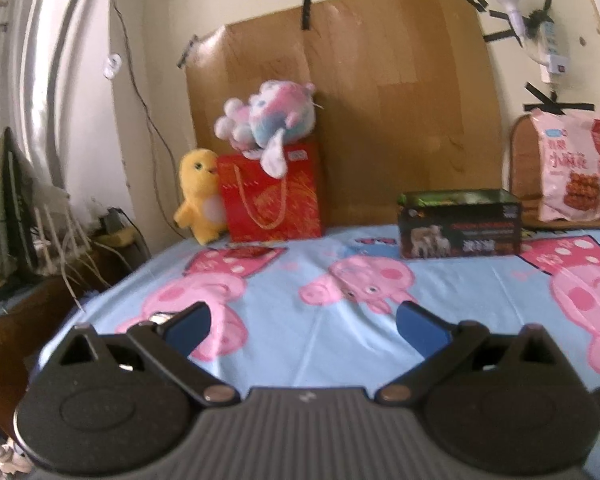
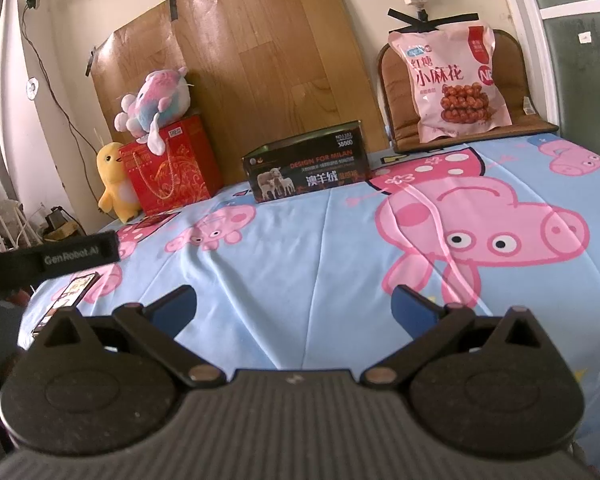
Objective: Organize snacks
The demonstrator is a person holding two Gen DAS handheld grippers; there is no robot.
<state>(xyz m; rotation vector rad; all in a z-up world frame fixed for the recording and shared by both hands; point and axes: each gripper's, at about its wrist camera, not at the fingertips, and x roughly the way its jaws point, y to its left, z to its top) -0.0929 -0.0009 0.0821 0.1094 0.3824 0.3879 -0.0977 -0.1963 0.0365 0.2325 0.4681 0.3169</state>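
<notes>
Your right gripper (image 2: 294,306) and left gripper (image 1: 302,326) hang with fingers spread, empty; the upright snack bag (image 2: 454,80) may topple if nudged.

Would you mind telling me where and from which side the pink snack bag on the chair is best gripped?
Probably the flat sealed top edge of the pink snack bag, approached from the front and slightly above. It stands nearly upright, leaning against the chair back, so that thin seam is exposed while the lower body bulges. The right tongs are open, empty and face it more directly than the left tongs.
</notes>
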